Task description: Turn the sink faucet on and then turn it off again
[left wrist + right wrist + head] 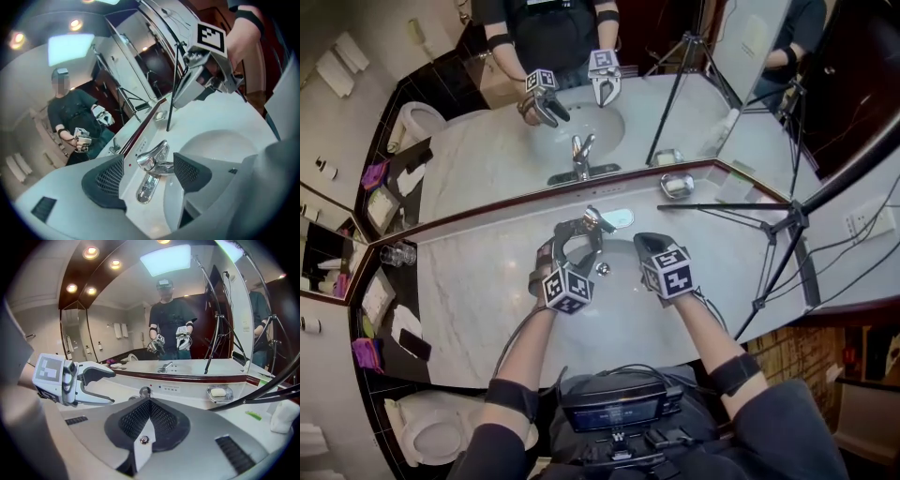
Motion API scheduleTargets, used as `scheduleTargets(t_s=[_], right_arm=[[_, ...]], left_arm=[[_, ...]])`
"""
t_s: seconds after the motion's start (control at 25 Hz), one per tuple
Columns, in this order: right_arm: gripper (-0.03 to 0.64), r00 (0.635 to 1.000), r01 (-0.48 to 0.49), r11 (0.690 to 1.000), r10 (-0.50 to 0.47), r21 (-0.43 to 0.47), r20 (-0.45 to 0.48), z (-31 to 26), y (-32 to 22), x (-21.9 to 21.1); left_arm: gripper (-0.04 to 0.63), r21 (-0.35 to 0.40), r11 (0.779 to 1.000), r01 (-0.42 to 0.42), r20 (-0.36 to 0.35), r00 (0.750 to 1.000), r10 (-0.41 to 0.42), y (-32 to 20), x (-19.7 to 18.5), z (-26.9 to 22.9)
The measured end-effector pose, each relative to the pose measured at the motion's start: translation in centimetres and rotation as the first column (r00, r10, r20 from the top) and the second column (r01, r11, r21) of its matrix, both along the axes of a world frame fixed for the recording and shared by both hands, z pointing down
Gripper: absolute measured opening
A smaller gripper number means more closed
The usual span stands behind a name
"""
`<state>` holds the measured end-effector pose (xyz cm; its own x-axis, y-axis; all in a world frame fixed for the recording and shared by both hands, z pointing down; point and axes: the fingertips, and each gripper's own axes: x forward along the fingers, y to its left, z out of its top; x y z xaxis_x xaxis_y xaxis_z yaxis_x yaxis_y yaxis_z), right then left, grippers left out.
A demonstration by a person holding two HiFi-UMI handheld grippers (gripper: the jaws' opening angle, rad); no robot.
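Note:
The chrome sink faucet (593,221) stands at the back of the white basin (623,258), just under the mirror. My left gripper (584,228) is open, one jaw on each side of the faucet. In the left gripper view the faucet lever (153,158) lies between the dark pads (110,178), and neither pad presses on it. My right gripper (643,240) is shut and holds nothing, hovering over the basin to the right of the faucet. From the right gripper view, its jaws (149,416) meet in front of the faucet top (144,391), with the left gripper (89,380) to the left.
A soap dish (677,185) with a bar sits on the marble counter (478,291) right of the faucet. A glass (398,254) stands at the counter's left end. A black tripod (773,225) rises at the right. The mirror (487,159) runs behind the counter. A toilet (431,431) is lower left.

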<state>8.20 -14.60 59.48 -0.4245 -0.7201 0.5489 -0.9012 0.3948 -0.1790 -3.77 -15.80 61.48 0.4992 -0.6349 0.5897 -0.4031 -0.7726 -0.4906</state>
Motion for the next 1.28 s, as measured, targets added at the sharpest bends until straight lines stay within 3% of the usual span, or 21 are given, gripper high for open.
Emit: scheduleTargets(t_s=[0.16, 0.4, 0.92, 1.08, 1.28], right_arm=[[0.018, 1.000, -0.015, 1.000, 0.015, -0.006, -0.002, 0.1, -0.5, 0.3], [0.018, 0.999, -0.036, 0.999, 0.036, -0.018, -0.023, 0.4, -0.4, 1.4], [0.018, 0.996, -0.093, 0.994, 0.091, -0.057, -0.024, 2.8, 0.4, 4.1], [0.018, 0.995, -0.097, 0.993, 0.096, -0.060, -0.020, 2.9, 0.4, 4.3], [0.018, 0.996, -0.091, 0.994, 0.090, -0.066, -0.019, 3.1, 0.3, 4.2]], left_arm=[[0.330, 0.027, 0.996, -0.086, 0.099, 0.992, 0.083, -1.7, 2.0, 2.2], [0.330, 0.009, 0.987, -0.163, 0.159, 0.974, 0.159, -3.1, 4.5, 5.5], [0.324, 0.007, 0.985, -0.171, 0.169, 0.971, 0.167, -5.7, 7.3, 7.6], [0.272, 0.019, 0.986, -0.163, 0.168, 0.973, 0.158, -5.9, 7.4, 7.4], [0.256, 0.020, 0.991, -0.129, 0.135, 0.983, 0.125, -6.3, 7.2, 6.8]])
